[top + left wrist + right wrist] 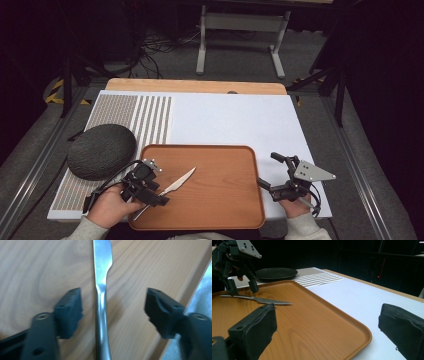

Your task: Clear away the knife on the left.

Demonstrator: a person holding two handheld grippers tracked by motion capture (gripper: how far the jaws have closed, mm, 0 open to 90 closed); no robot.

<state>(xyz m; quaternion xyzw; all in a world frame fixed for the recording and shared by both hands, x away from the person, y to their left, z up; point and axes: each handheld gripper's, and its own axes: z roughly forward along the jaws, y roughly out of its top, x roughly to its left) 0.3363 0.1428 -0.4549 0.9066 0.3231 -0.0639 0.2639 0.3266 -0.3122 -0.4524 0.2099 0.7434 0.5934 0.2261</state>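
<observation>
Steel knife lies on a wooden tray between the released left claw; right claw gapes alongside.

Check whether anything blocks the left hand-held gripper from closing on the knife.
Nothing visible does. The knife lies flat on the wooden tray, its handle between the open jaws of the left hand-held gripper, with bare tray either side.

Dark room; grey floor; white table legs behind.

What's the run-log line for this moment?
left hand-held gripper: open, straddling knife | knife: flat on tray | right hand-held gripper: open, empty
</observation>
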